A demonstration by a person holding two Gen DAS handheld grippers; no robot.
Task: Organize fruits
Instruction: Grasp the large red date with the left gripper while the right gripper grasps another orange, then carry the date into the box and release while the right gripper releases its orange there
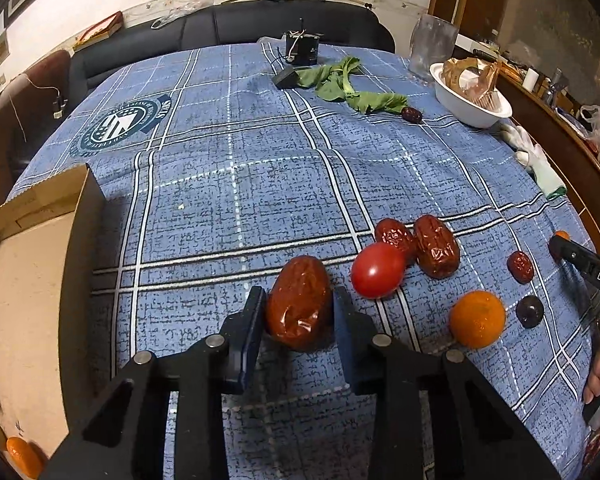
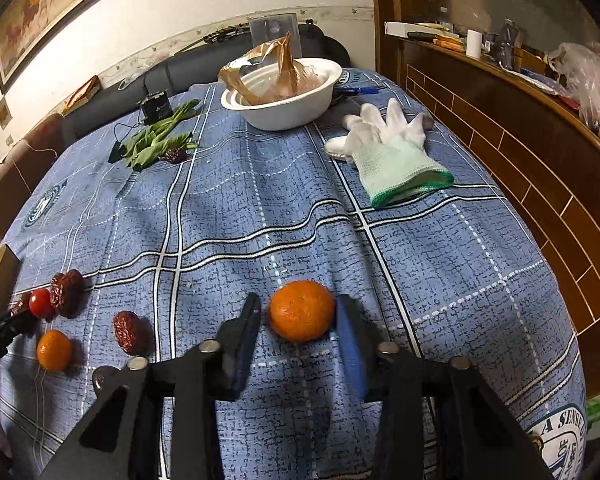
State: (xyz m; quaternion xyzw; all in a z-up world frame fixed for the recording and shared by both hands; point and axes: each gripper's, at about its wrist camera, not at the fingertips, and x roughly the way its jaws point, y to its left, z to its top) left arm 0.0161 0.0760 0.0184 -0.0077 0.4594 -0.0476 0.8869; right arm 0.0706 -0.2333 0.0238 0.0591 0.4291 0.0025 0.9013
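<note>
Left gripper: both pads pressed against the sides of 1 large red date, pinching it above the blue plaid tablecloth. Whether the date touches the cloth cannot be told.

Right gripper: jaws spread around 1 small orange that sits on the cloth. The right pad is at the orange's side; a narrow gap shows at the left pad. No firm pinch visible.

Left wrist view, near to far:
- Cardboard box at the left edge, 1 orange fruit near its lower corner.
- Just right of the held date: 1 red tomato, touching 2 wrinkled dates behind it.
- 1 second orange right of the tomato, then 1 dark round fruit and 1 small date.
- Right gripper's finger enters at the right edge.
- Far side: green leaves, 1 lone date beside them, white bowl with crumpled paper in it, small black device.

Right wrist view: white glove lies flat on the cloth, well apart from the fruit, in front of the bowl.
</note>
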